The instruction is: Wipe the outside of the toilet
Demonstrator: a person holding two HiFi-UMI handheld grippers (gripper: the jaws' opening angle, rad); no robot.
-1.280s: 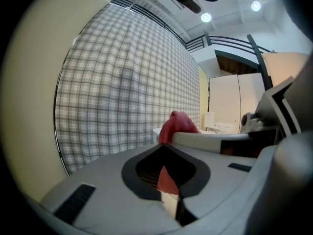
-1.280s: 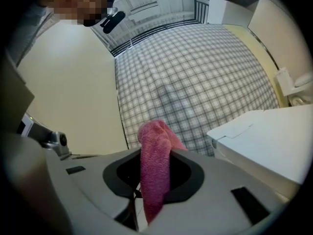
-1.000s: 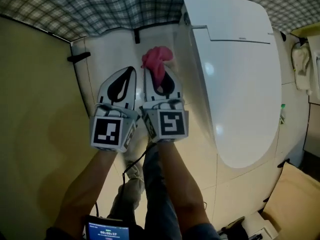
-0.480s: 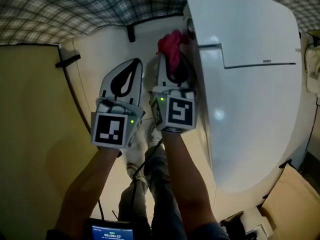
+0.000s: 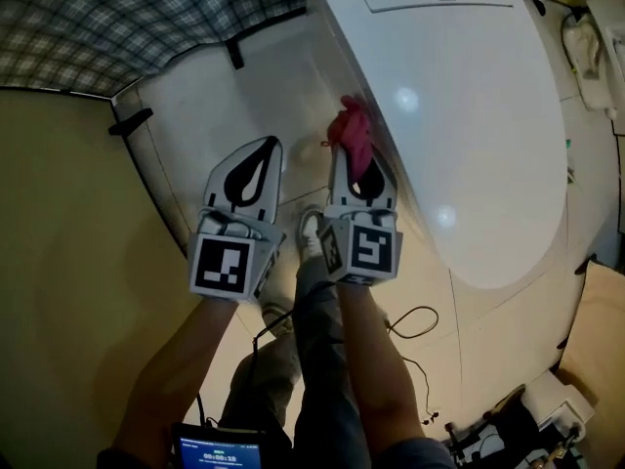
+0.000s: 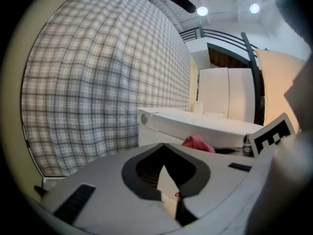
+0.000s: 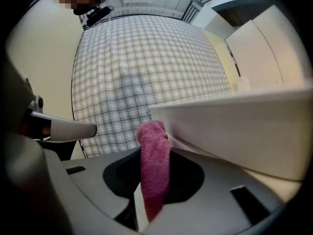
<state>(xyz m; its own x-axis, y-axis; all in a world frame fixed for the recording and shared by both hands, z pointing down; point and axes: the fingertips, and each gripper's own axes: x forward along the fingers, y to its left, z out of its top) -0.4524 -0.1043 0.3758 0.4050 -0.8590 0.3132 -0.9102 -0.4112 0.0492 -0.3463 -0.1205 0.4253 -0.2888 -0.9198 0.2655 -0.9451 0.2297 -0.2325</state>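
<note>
Our right gripper (image 5: 359,169) has its jaws pinching the pink cloth (image 5: 350,130). The cloth sticks out past the jaw tips and touches the side of the white toilet (image 5: 469,115), under the lid edge. Our left gripper (image 5: 259,154) is just beside it over the floor (image 5: 195,96), jaws pressed together on nothing, apart from the toilet.

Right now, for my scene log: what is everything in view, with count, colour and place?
toilet: one, white, lid down, upper right
cloth: one, pink, against the toilet's left side
curtain: one, grey checked, top left
panel: one, beige, left
cable: one, black, on the floor below the toilet
left gripper: one, white, shut, empty
right gripper: one, white, shut on the cloth
</note>
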